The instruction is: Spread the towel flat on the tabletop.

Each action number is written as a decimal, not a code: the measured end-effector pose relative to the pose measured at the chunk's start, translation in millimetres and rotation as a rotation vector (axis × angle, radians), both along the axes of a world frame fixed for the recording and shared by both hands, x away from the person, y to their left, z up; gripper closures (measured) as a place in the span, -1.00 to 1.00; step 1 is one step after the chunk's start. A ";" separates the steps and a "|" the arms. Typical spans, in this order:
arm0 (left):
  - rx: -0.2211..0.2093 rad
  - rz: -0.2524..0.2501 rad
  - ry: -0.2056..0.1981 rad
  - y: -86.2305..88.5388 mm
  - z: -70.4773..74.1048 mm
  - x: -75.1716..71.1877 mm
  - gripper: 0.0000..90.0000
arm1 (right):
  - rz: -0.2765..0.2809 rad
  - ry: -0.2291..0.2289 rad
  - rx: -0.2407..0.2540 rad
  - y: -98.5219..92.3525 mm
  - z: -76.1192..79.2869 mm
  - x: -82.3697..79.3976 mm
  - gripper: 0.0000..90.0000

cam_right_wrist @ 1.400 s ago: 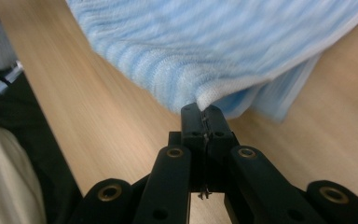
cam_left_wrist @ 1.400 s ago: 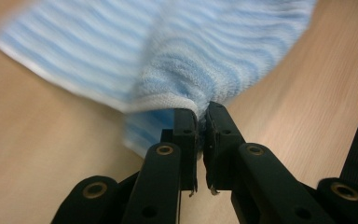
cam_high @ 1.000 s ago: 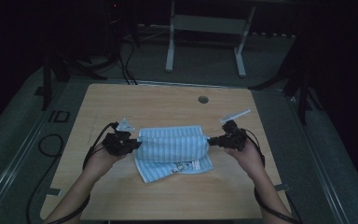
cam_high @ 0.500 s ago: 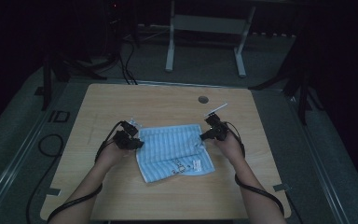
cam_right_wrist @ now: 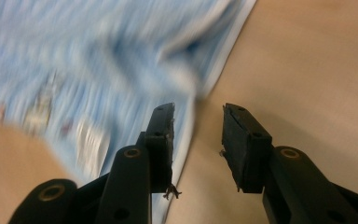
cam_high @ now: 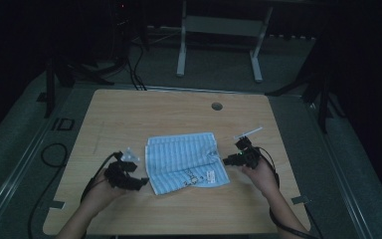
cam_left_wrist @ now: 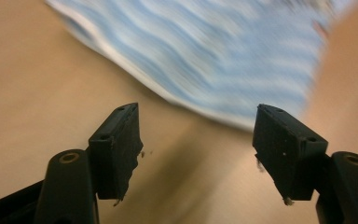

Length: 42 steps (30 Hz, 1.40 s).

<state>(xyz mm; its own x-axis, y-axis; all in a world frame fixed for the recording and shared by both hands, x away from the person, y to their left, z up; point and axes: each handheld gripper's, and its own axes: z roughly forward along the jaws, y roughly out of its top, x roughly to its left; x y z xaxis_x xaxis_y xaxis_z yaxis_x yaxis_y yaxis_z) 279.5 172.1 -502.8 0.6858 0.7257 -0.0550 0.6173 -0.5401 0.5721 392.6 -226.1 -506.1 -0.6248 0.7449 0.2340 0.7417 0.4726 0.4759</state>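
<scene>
A blue-and-white striped cloth lies folded flat on the middle of the wooden table, a small label near its front right corner. My left gripper sits just off the cloth's front left corner. Its jaws have just been opening and stand wide apart over bare wood, the cloth ahead of them. My right gripper is at the cloth's right edge. Its jaws have also just been opening, with a moderate gap over bare table. The cloth's white hem runs beside one finger.
A round cable hole is in the table near its far edge. A pale metal frame stands on the floor beyond the table. Dark cables lie on the floor at the left. Bare wood surrounds the cloth.
Both grippers let go of the cloth, which now lies flat. The left hand pulled back toward the front edge; the right hand drew back and lowered beside the cloth.
</scene>
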 end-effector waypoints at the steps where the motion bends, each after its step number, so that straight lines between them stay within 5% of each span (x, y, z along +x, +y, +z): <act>1: -0.003 -0.017 0.020 -4.8 -3.4 -7.2 -0.28 | 0.009 0.005 0.002 -1.0 -2.6 -6.6 0.35; 6: 0.024 -0.083 0.039 -30.9 -17.8 -25.6 -0.28 | 0.049 0.038 0.020 -0.3 -13.6 -29.7 0.33; 11: 0.037 -0.061 0.032 -43.4 -27.8 -14.9 -0.19 | 0.068 0.039 -0.003 7.6 -21.2 -40.7 0.32; 15: 0.064 -0.091 -0.018 -53.2 -27.7 -10.6 0.28 | 0.067 0.029 -0.003 9.3 -22.8 -43.9 0.32; 17: 0.062 -0.121 -0.023 -56.9 -22.7 -8.1 0.87 | 0.067 0.031 -0.004 9.0 -22.5 -43.1 0.33; 19: 0.070 -0.142 -0.014 -59.6 -14.6 -3.8 0.96 | 0.069 0.023 -0.014 9.3 -22.5 -42.8 0.33; 25: 0.035 -0.142 -0.060 -57.3 21.4 9.2 0.97 | 0.058 0.027 -0.006 6.3 -23.0 -39.8 0.36; 30: 0.007 -0.063 -0.112 -48.6 44.1 37.1 0.96 | 0.063 0.033 -0.012 7.1 -22.4 -38.6 0.35; 31: 0.019 -0.045 -0.118 -47.4 43.1 45.3 0.94 | 0.065 0.032 -0.016 7.5 -22.5 -38.2 0.35; 35: 0.061 -0.008 -0.025 -43.4 17.6 78.0 0.87 | 0.068 0.033 -0.020 9.5 -22.9 -38.1 0.35; 38: 0.129 0.013 0.007 -41.5 -4.6 88.3 0.52 | 0.075 0.034 -0.023 9.8 -22.3 -37.8 0.35; 42: 0.058 0.068 -0.006 -22.3 -7.3 82.2 0.14 | 0.085 0.024 -0.029 8.4 -17.8 -38.9 0.35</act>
<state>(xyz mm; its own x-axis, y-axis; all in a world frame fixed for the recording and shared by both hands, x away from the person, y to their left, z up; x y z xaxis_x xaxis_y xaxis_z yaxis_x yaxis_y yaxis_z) 361.7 149.8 -510.1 0.6349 0.7725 -0.0073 0.6502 -0.5292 0.5452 353.7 -217.6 -523.8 -0.6802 0.6965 0.2287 0.7097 0.5477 0.4431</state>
